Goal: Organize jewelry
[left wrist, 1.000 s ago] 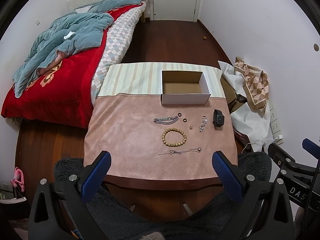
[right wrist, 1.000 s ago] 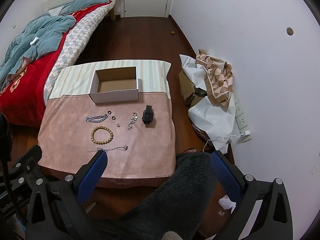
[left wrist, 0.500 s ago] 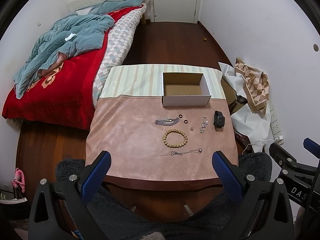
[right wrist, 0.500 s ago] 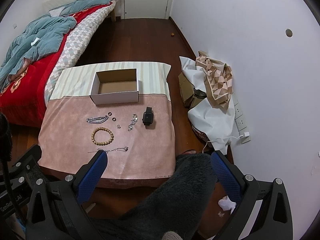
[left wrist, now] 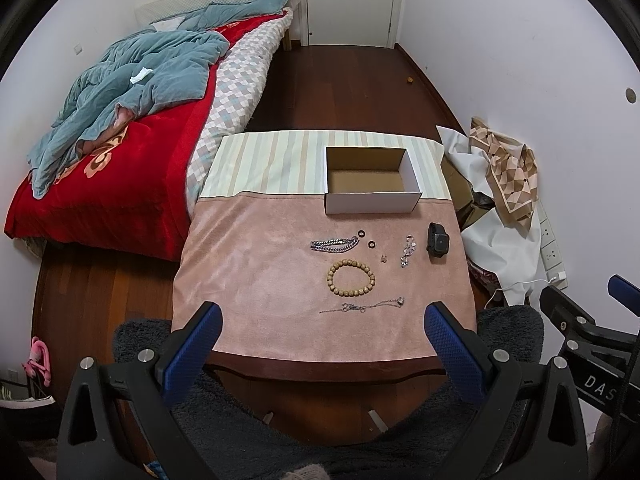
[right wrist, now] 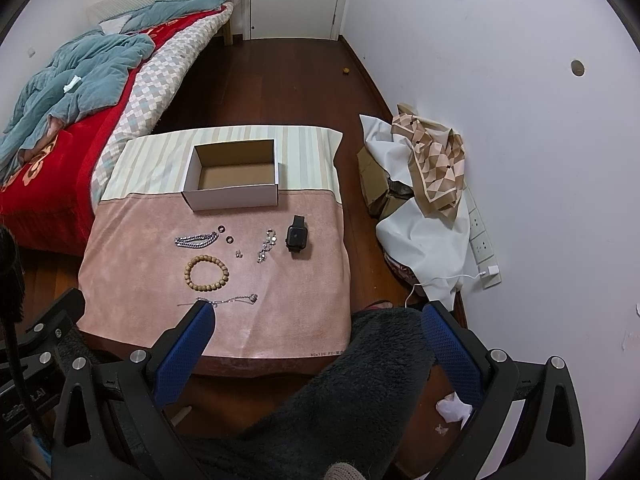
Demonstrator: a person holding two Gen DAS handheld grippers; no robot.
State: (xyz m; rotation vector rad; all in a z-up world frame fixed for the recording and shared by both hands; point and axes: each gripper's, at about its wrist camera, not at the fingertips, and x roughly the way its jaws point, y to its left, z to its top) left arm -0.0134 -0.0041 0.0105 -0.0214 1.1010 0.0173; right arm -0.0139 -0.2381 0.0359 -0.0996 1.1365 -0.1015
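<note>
An empty white cardboard box (left wrist: 372, 202) (right wrist: 234, 198) stands at the back of a cloth-covered table (left wrist: 248, 272). In front of it lie a silver chain bracelet (left wrist: 334, 245) (right wrist: 196, 239), two dark rings (left wrist: 362, 234), a wooden bead bracelet (left wrist: 351, 278) (right wrist: 206, 273), a small silver bracelet (left wrist: 408, 250), a thin necklace (left wrist: 362, 306) (right wrist: 236, 300) and a black smartwatch (left wrist: 437, 238) (right wrist: 297, 236). My left gripper (left wrist: 320, 320) and right gripper (right wrist: 316, 320) are open and empty, held back from the table's near edge.
A bed (left wrist: 120, 128) with a red cover and blue quilt is to the left. Bags and a patterned cloth (left wrist: 504, 176) pile against the right wall. A dark fuzzy fabric (right wrist: 352, 380) lies below the right gripper. The right gripper's frame (left wrist: 592, 340) shows in the left wrist view.
Both views have drifted back and up slightly, so the table sits a little farther away. Nothing on the table has moved. Both grippers stay open.
</note>
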